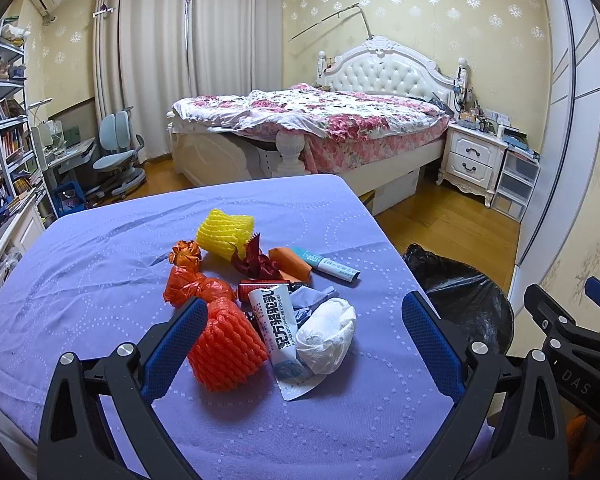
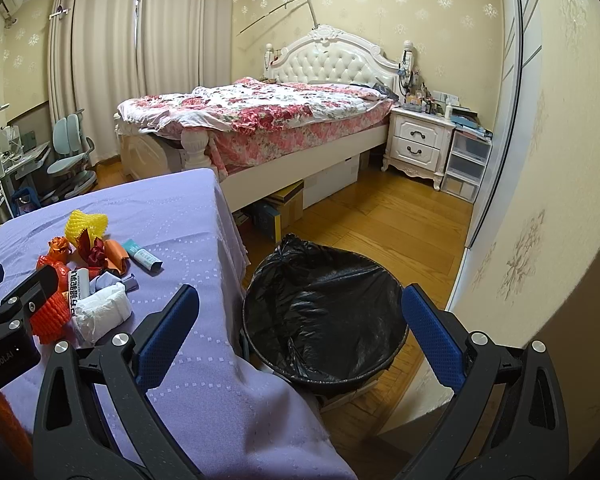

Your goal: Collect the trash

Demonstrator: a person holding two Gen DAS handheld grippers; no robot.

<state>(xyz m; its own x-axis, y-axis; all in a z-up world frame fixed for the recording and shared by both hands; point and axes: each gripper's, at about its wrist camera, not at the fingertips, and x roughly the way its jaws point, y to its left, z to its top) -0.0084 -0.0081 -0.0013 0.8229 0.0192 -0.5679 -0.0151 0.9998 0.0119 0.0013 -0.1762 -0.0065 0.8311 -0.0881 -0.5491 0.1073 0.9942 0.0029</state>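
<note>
A pile of trash lies on the purple-clothed table (image 1: 100,264): an orange foam net (image 1: 228,348), a white crumpled tissue (image 1: 328,336), a white sachet (image 1: 274,332), a yellow foam net (image 1: 224,232), an orange plastic bag (image 1: 196,284), red wrappers (image 1: 256,262) and a teal-capped tube (image 1: 332,266). My left gripper (image 1: 304,344) is open, its fingers on either side of the orange net and tissue, just above the cloth. My right gripper (image 2: 300,332) is open and empty above the bin (image 2: 324,312), which is lined with a black bag and stands beside the table.
The bin also shows in the left wrist view (image 1: 460,292) at the table's right edge. A bed (image 2: 260,120), a nightstand (image 2: 418,144) and plastic drawers (image 2: 466,164) stand behind on the wood floor. A desk chair (image 1: 118,152) and bookshelf (image 1: 8,120) are at left.
</note>
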